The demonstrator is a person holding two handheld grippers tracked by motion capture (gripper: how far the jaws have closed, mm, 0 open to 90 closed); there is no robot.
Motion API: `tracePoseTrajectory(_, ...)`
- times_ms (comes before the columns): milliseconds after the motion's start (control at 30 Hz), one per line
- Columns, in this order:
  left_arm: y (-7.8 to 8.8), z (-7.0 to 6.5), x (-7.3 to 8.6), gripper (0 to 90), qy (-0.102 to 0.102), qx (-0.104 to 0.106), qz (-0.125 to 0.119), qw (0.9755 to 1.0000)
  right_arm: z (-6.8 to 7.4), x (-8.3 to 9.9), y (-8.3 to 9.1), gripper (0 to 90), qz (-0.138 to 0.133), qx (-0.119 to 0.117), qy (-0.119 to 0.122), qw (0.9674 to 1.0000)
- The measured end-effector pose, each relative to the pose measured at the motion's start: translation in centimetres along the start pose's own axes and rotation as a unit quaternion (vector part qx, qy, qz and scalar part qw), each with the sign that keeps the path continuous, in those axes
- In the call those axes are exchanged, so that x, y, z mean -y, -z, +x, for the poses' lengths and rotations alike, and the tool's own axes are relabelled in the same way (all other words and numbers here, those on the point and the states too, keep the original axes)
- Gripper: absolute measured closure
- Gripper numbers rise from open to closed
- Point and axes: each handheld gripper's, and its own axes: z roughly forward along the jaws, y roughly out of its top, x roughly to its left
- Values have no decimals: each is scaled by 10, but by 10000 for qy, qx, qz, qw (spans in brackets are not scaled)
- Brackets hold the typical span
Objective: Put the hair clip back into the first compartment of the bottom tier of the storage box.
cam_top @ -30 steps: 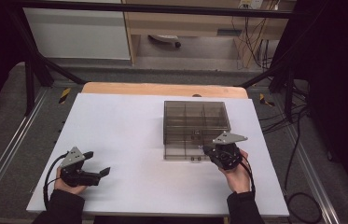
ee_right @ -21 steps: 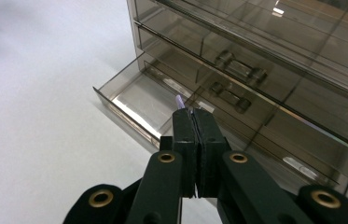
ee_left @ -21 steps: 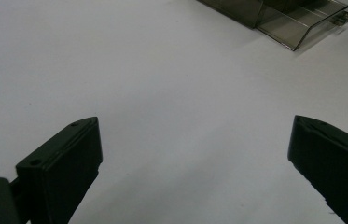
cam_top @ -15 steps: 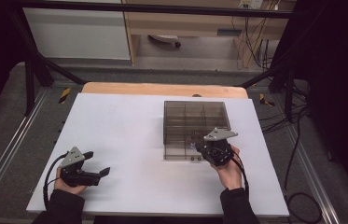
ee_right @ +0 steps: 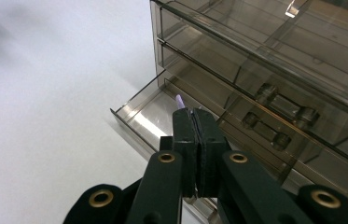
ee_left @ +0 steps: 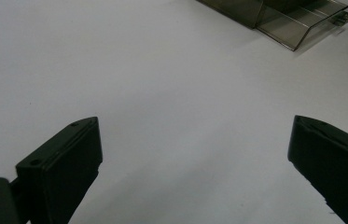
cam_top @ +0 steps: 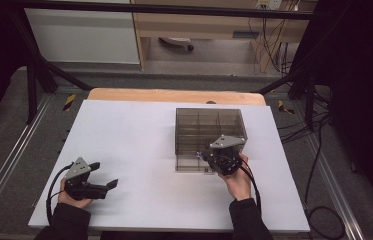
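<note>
Drawer cabinet (cam_top: 209, 137) of smoky clear plastic stands on the white table (cam_top: 139, 145), right of centre and toward the far half, its bottom drawer (ee_right: 162, 112) pulled out toward the near side. Table surface is plain white with a bare wooden strip (cam_top: 174, 95) along the far edge; dark frame rails, grey flooring and loose cables (cam_top: 319, 165) surround it, with pale cupboards at the far wall. In the high view, the right tongs (cam_top: 209, 159) sit at the near front of the cabinet, level with the open drawer, while the left tongs (cam_top: 105, 176) rest over bare table at the near left, well apart from the cabinet. Right gripper view adds what the high view cannot resolve: the jaws are clenched together, with a small pale purple tip (ee_right: 179, 101) showing at their end over the open drawer; whether it is pinched cannot be told. Two upper drawers appear pushed in. Left gripper view shows those jaws released, spread wide over empty white surface, the cabinet at the far right corner.
</note>
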Motion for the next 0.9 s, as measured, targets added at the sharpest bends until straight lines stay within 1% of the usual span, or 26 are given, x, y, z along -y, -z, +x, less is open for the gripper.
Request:
tracePoseTrajectory(167, 0, 0, 0, 27, -6, 2, 5, 10000, 1, -1, -6, 895, 20, -34, -18, 10000)
tracePoseTrajectory(600, 0, 0, 0, 27, -6, 1, 4, 10000, 8, -6, -26, 895, 120, -130, 21, 9998)
tracePoseTrajectory(900, 0, 0, 0, 27, -3, 1, 2, 10000, 10, -5, -37, 895, 205, -166, -18, 9997)
